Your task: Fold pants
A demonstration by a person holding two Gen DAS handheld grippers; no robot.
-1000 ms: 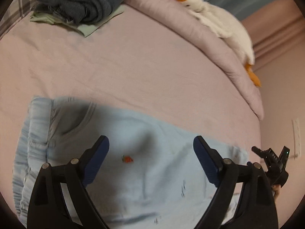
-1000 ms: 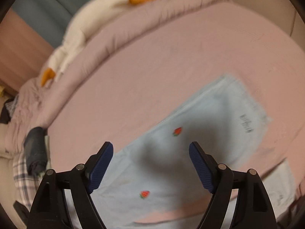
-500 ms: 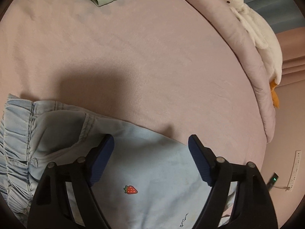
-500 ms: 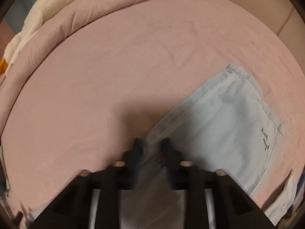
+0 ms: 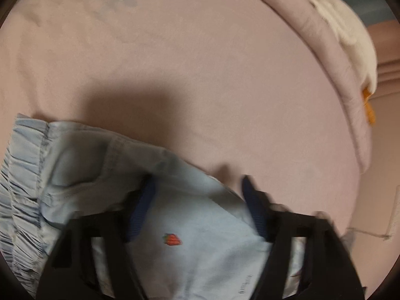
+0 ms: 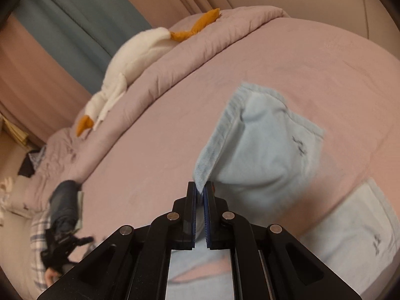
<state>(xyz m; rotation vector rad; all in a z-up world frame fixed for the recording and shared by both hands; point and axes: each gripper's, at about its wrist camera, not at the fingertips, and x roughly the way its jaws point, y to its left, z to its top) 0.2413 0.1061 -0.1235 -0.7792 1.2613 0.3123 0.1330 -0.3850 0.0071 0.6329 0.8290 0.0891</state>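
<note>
Light blue pants (image 5: 180, 215) with a small red strawberry patch (image 5: 172, 239) lie on the pink bed, their gathered waistband (image 5: 22, 175) at the left. My left gripper (image 5: 197, 207) is open, its blue pads low over the pants' upper thigh area, blurred. My right gripper (image 6: 199, 195) is shut on the edge of a pant leg (image 6: 262, 150) and holds it lifted off the bed, the cloth hanging. The other leg (image 6: 350, 227) lies flat at the lower right.
A pink bedsheet (image 5: 187, 70) covers the bed, with a rolled pink duvet (image 6: 200, 50) and a white plush goose (image 6: 135, 60) along the far edge. Folded dark clothes (image 6: 66, 207) sit on the bed's far side. The left gripper shows in the right wrist view (image 6: 65, 245).
My right gripper, open a second ago, closed on the pant leg's edge and has lifted it up off the bed. My left gripper stayed open and moved lower onto the pants.
</note>
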